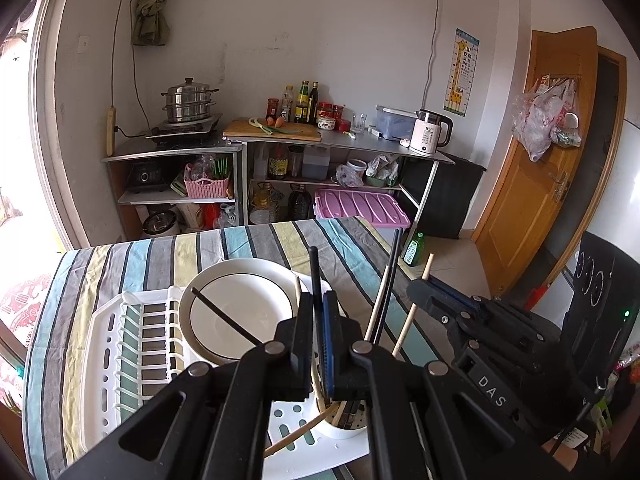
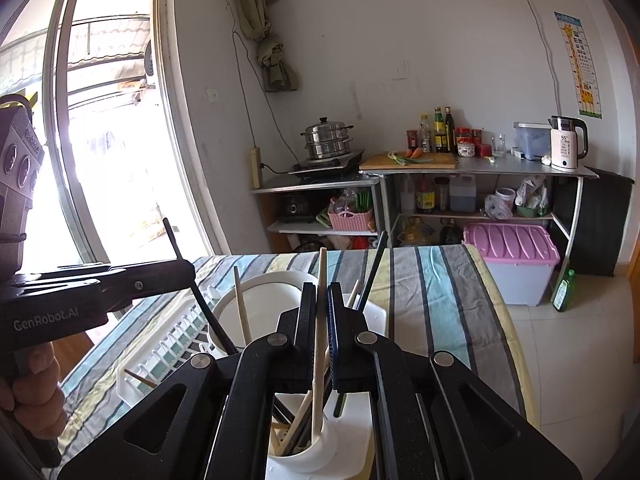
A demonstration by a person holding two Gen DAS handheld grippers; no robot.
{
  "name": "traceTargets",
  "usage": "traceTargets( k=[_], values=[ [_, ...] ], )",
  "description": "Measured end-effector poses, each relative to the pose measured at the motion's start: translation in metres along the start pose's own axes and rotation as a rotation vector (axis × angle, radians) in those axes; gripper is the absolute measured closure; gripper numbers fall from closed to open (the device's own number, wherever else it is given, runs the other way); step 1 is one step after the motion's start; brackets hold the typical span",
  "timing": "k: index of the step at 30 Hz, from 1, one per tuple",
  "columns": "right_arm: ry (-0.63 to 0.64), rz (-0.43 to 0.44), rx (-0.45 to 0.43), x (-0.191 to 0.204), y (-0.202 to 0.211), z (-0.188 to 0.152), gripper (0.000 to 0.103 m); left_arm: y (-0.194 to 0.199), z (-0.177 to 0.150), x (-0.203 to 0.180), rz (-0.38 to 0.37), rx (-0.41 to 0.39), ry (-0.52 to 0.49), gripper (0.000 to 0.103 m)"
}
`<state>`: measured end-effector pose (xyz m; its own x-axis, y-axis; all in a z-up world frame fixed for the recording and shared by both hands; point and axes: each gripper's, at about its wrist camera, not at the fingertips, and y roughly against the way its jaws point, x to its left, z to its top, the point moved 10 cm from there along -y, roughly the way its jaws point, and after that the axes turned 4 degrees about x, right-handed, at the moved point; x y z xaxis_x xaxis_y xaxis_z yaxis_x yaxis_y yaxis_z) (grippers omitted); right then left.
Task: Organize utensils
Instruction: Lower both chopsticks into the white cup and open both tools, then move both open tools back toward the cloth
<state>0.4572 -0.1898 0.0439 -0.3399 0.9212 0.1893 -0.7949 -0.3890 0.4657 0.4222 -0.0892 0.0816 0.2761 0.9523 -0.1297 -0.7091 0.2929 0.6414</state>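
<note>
A white dish rack (image 1: 132, 344) sits on the striped tablecloth and holds a white plate (image 1: 240, 312). A white utensil cup (image 2: 308, 452) in the rack holds several wooden and black chopsticks. My left gripper (image 1: 318, 300) is shut on a black chopstick (image 1: 314, 268) that stands upright above the cup; it also shows at the left of the right wrist view (image 2: 188, 276). My right gripper (image 2: 320, 296) is shut on a light wooden chopstick (image 2: 321, 272) whose lower end reaches into the cup; it shows at the right of the left wrist view (image 1: 420, 284).
Another black chopstick (image 1: 224, 316) lies across the plate. The striped table (image 2: 440, 300) runs to its edge on the right. Beyond stand metal shelves with a steamer pot (image 1: 188, 100), bottles, a kettle (image 1: 430, 132) and a purple-lidded bin (image 2: 516, 264).
</note>
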Motion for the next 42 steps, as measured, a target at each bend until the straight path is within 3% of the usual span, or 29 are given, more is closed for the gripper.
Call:
traceTargets(
  k=[10,13,16,24,32,42],
  values=[
    [-0.037,0.003,0.053,-0.008,-0.004,-0.01,0.097,-0.001,-0.003,0.009,0.03,0.007,0.002,0.096],
    [-0.027,-0.009,0.06,-0.008,-0.002,-0.012,0.09,-0.001,-0.006,0.009,0.029,0.021,0.0,0.086],
    [-0.028,-0.009,0.061,-0.009,0.002,-0.015,0.088,0.002,-0.01,0.009,0.028,0.019,0.001,0.084],
    [-0.031,0.002,0.043,-0.005,0.039,-0.025,0.087,0.037,-0.026,0.014,0.021,-0.033,0.03,0.083],
    [-0.003,0.01,0.0,0.02,0.102,-0.052,0.087,0.1,-0.066,0.022,0.035,-0.123,0.046,0.083],
    [0.048,0.038,-0.009,0.061,0.162,-0.103,0.082,0.141,-0.145,0.025,0.098,-0.128,0.051,0.083]
  ],
)
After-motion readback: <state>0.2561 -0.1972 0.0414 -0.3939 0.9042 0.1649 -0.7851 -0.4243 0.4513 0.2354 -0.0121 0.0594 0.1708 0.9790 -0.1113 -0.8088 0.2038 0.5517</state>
